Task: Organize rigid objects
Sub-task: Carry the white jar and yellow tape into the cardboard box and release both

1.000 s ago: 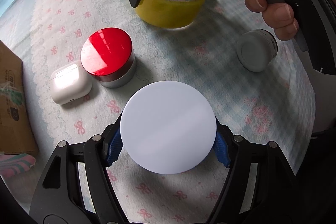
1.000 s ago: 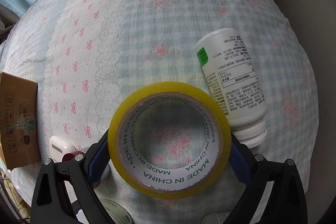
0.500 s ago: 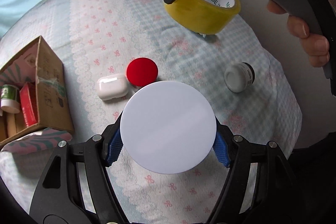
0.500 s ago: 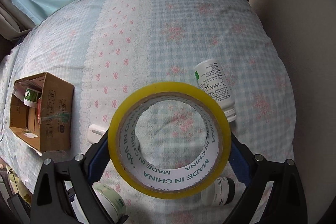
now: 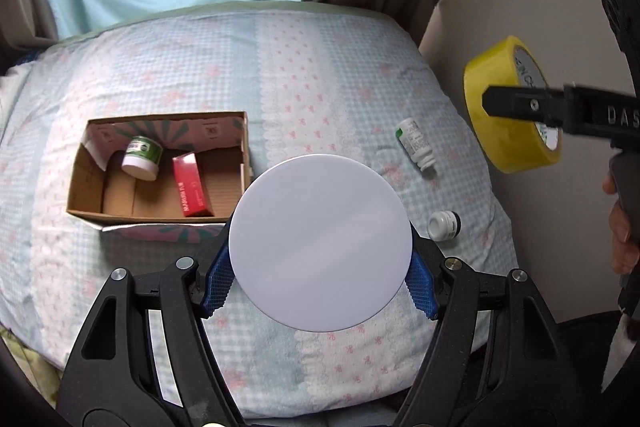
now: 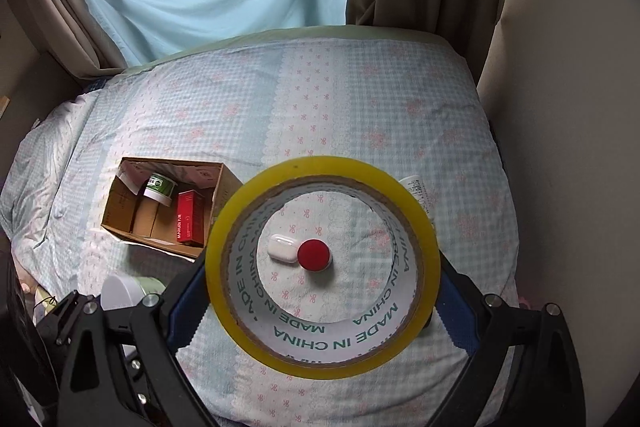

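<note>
Both grippers risen off bed since earlier. Left gripper (image 5: 320,267) pinching white lid (image 5: 320,243), right gripper (image 6: 322,297) pinching tape (image 6: 424,239); box (image 5: 92,195) lies left of both, left gripper nearer.

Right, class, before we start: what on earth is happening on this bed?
A person is tidying small items into a cardboard box. The left gripper holds a white round lid above the bed, and the right gripper holds a yellow tape roll. The box already contains a green-labelled jar and a red carton. Two bottles, an earbud case and a red-topped tin lie loose.
</note>
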